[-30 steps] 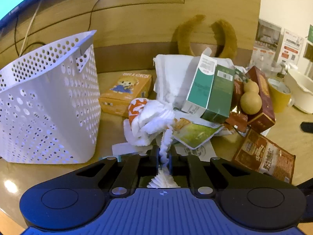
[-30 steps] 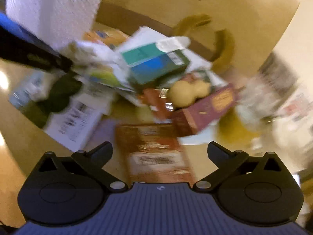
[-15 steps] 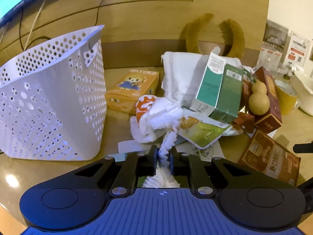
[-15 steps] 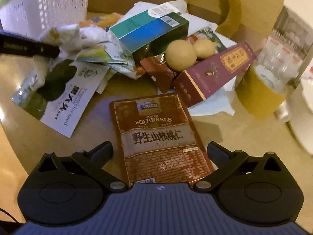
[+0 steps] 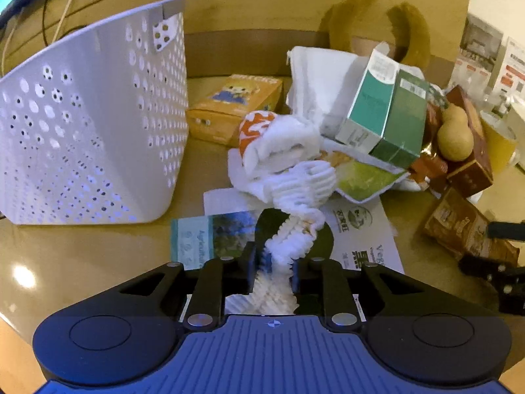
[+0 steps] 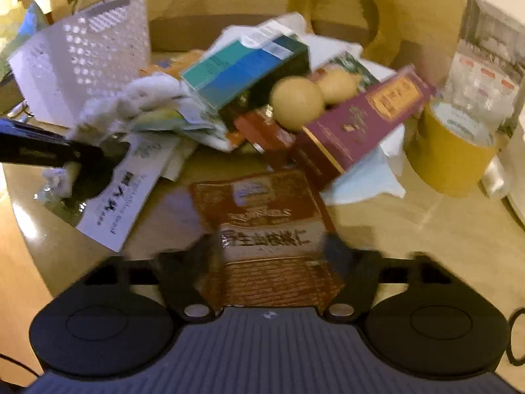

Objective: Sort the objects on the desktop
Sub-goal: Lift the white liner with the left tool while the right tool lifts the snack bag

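A white ribbed foam net (image 5: 295, 190) trails from the pile of clutter down between the fingers of my left gripper (image 5: 277, 257). Its jaws are opening and the net sits loosely in the gap. A brown snack packet (image 6: 262, 210) lies flat on the wooden table, and my right gripper (image 6: 269, 248) straddles its near end. These jaws are closing, blurred, with a finger at each side edge of the packet. The white perforated basket (image 5: 98, 115) stands at the left of the pile.
The pile holds a teal-green box (image 5: 380, 115), an orange box (image 5: 236, 105), a pale gourd (image 6: 295, 101), a maroon box (image 6: 370, 115), white cloth and printed leaflets (image 5: 357, 229). A yellow cup (image 6: 452, 151) stands to the right. A wooden wall rises behind.
My left jaws have spread apart around the foam net and sunk a little. My right gripper swung over the brown packet, and its jaws have narrowed towards the packet's edges.
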Demonstrator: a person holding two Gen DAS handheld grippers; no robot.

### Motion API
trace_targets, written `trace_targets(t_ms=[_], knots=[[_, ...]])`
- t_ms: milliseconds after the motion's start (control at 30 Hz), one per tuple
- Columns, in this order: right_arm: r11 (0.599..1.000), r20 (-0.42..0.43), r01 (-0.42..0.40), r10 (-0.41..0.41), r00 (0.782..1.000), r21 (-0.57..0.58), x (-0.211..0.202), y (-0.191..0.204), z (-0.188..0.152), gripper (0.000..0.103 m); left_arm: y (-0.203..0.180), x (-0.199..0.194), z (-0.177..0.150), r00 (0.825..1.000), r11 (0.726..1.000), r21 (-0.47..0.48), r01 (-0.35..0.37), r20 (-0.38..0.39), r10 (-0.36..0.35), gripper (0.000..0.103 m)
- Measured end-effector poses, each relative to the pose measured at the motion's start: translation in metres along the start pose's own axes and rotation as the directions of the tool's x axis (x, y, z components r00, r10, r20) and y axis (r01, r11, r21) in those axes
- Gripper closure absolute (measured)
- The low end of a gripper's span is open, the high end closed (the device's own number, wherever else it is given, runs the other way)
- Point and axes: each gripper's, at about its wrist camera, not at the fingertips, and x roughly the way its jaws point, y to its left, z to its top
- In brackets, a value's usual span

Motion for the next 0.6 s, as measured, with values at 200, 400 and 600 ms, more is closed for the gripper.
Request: trace_targets(t_ms=[200,400,600], knots=[[0.998,0.003,-0.008,0.007,1.000,0.065,0.000,0.002,0.007,0.058,-0.004,-0.002,0.011,0.999,0.999,0.010,0.041,0.014,-0.041,0.095],[0.991,0.004,-0.057,0.057,0.998,0.123,-0.005,-0.001,0.021,0.074,-0.016,-0.018,0.027,0.993,0.997,0.022,0.080,0.087,-0.081,0.098],[0.982,0.027,-0.074,0.071,0.997,0.175,-0.019,-0.009,0.030,0.083,-0.025,-0.034,0.047,0.981,0.993,0.045,0.106,0.157,-0.112,0.098]])
